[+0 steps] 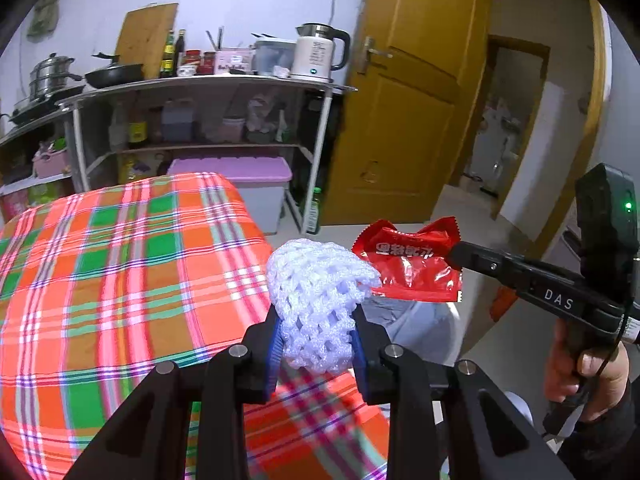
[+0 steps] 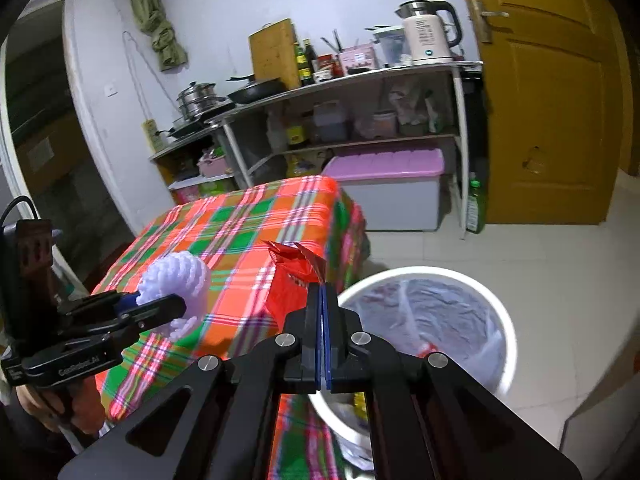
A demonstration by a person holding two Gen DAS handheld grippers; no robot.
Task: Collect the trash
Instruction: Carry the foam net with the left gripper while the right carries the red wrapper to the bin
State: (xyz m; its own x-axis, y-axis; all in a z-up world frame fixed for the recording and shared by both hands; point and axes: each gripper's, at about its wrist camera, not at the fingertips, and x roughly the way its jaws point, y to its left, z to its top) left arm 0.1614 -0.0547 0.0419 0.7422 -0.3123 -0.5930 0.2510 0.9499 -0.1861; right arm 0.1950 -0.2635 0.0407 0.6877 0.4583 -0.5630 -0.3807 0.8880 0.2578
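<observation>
My left gripper (image 1: 318, 326) is shut on a white foam fruit net (image 1: 318, 300), which bulges up between the blue pads. The same net (image 2: 176, 280) shows at the left of the right wrist view, held over the plaid tablecloth (image 2: 240, 240). My right gripper (image 2: 322, 292) is shut on a red snack wrapper (image 2: 290, 280); its blue pads meet with the wrapper's edge pinched at the tips. In the left wrist view the wrapper (image 1: 412, 264) hangs just right of the net, above a white trash bin (image 1: 428, 320). The bin (image 2: 500, 320), lined with a clear bag, stands on the floor beside the table.
A plaid-covered table (image 1: 120, 260) fills the left. Behind it stands a metal shelf (image 1: 208, 84) with pots, bottles and a kettle (image 1: 316, 54), and a lidded storage box (image 2: 392, 188) below. A yellow door (image 2: 552, 112) is on the right. A hand (image 1: 584, 368) holds the right gripper.
</observation>
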